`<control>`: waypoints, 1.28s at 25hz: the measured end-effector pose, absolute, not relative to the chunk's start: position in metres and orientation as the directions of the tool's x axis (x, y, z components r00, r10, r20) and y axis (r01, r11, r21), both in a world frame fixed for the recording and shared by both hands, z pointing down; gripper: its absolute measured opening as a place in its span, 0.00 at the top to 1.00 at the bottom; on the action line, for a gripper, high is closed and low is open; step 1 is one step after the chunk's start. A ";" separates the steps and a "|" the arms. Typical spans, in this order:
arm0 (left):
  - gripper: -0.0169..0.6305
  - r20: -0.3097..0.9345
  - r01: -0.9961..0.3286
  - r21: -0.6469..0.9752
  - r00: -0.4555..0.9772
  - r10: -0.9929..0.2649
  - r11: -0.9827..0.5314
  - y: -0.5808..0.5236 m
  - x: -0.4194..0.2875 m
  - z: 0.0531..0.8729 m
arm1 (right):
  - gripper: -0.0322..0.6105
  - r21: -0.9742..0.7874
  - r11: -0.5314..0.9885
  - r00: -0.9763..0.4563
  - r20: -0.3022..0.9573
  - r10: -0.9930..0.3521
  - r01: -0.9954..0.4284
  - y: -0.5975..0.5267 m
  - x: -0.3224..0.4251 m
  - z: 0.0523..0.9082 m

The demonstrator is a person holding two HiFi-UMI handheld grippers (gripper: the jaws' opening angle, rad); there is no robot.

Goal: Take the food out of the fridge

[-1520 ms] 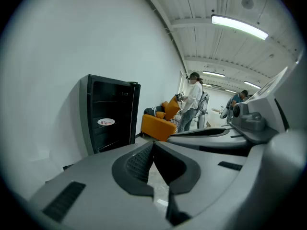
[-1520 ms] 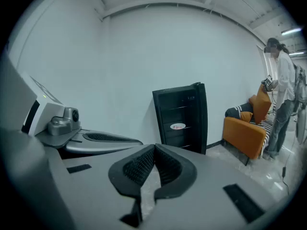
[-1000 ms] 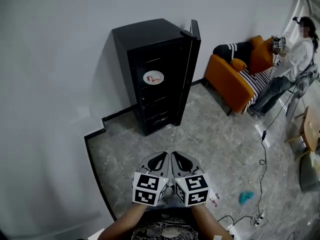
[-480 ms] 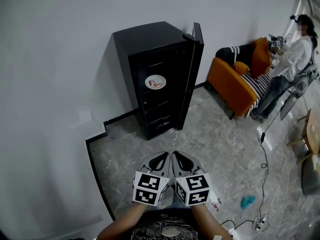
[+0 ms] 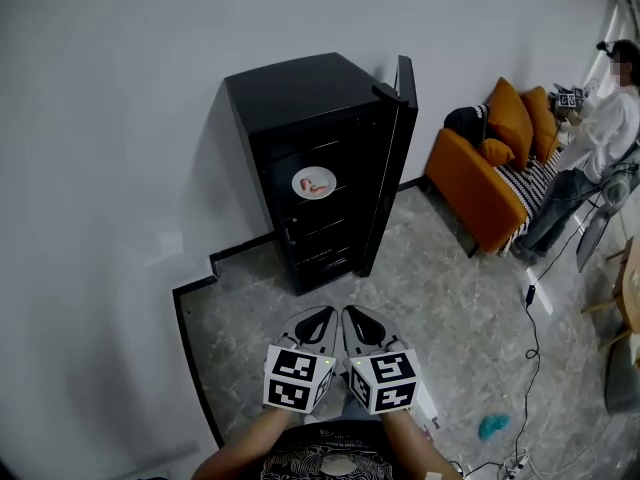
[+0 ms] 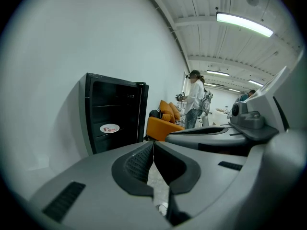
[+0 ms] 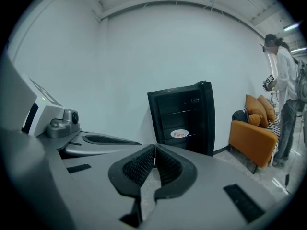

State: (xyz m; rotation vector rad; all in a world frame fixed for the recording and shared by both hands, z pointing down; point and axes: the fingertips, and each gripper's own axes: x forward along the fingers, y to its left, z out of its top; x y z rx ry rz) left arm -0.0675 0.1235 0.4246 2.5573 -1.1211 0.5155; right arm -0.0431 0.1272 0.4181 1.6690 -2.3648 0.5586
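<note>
Food (image 5: 316, 182) too small to identify, inside fridge (image 5: 298, 90).

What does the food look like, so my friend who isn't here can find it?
Find the tall black fridge against the white wall, its door swung open. Partway up inside sits a round white plate with something pinkish on it. It is the only pale thing in that dark interior.
</note>
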 end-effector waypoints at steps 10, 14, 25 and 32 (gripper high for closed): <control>0.95 0.461 -0.797 0.130 0.576 -0.676 -0.591 0.043 -0.027 0.430 | 0.92 -0.232 0.341 -0.407 0.375 -0.833 -0.911 0.048 0.000 0.425; 0.95 0.476 -0.822 0.135 0.543 -0.692 -0.553 0.018 -0.015 0.434 | 0.91 -0.251 0.363 -0.436 0.376 -0.818 -0.897 0.021 0.016 0.428; 0.95 0.493 -0.860 0.127 0.486 -0.721 -0.493 -0.040 0.035 0.439 | 0.91 -0.274 0.414 -0.492 0.368 -0.789 -0.868 -0.038 0.066 0.429; 0.95 0.489 -0.871 0.129 0.471 -0.734 -0.473 -0.055 0.060 0.440 | 0.92 -0.271 0.430 -0.505 0.356 -0.787 -0.861 -0.055 0.093 0.427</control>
